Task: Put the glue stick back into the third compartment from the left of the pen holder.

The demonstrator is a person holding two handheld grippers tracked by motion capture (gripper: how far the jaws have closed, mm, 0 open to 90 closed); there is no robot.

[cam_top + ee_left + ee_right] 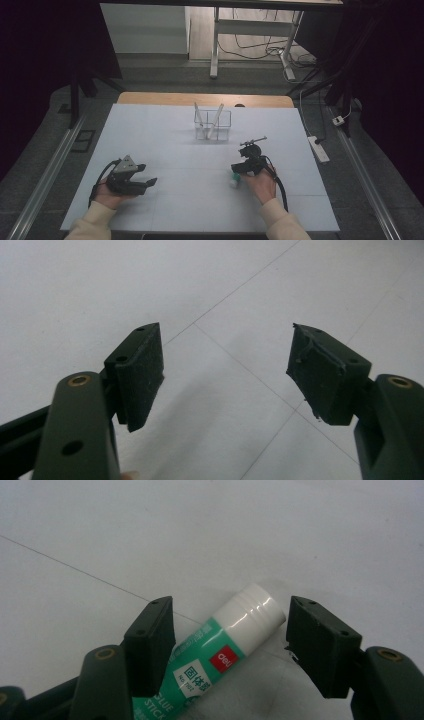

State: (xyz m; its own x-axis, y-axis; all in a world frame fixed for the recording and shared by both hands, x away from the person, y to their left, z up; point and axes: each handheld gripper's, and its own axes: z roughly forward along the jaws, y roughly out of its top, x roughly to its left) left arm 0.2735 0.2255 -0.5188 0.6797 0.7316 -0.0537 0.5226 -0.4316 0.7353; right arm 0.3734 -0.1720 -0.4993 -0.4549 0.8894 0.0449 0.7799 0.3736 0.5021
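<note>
Lying on the worktop [165,150], a glue stick [220,655] is straddled by the right gripper's [230,635] parted fingers [150,640], ungripped; the left gripper's [225,370] fingers are spread wide, empty.

left gripper [145,183] fingers spread wide, right gripper [236,169] fingers apart, pointing down

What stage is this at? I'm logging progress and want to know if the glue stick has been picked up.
Done: two pens already stand in the clear holder. In hand: the right gripper straddles the glue stick, which lies on the table; a gap shows at one pad, so no grip yet. The left gripper waits open. Left: close, lift, probably carry it to the holder.
</note>
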